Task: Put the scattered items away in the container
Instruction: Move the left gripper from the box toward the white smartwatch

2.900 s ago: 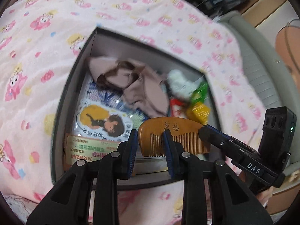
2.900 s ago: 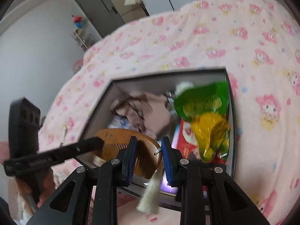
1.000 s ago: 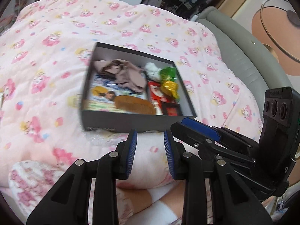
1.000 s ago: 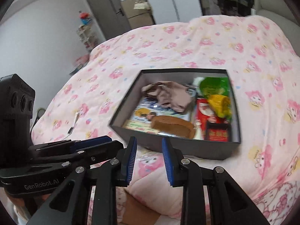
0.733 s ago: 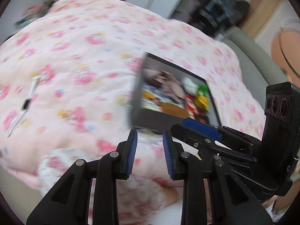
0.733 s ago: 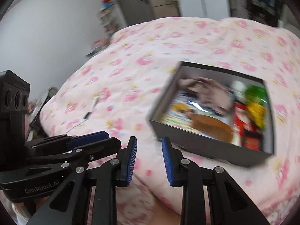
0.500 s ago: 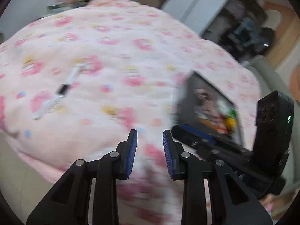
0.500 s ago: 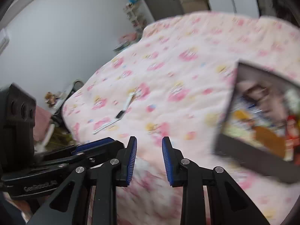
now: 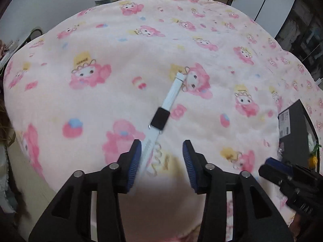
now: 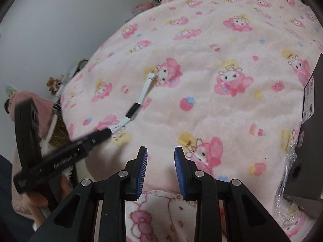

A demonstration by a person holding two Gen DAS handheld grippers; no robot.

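A smartwatch with a black face and a white strap lies flat on the pink blanket. My left gripper is open just above the strap's near end, which runs by the left finger. The watch also shows in the right wrist view, with the left gripper at its near end. My right gripper is open and empty over the blanket, to the right of the watch. The dark box sits at the far right; in the right wrist view its side wall shows.
The blanket's near edge drops off at the bottom left. Clear plastic wrap lies against the box's near side. Shelves, clutter and a grey wall stand beyond the bed's left side.
Both grippers have swung left, away from the box, to the watch. The watch has grown from far and small to right in front of the left gripper. The left jaws have opened wider.
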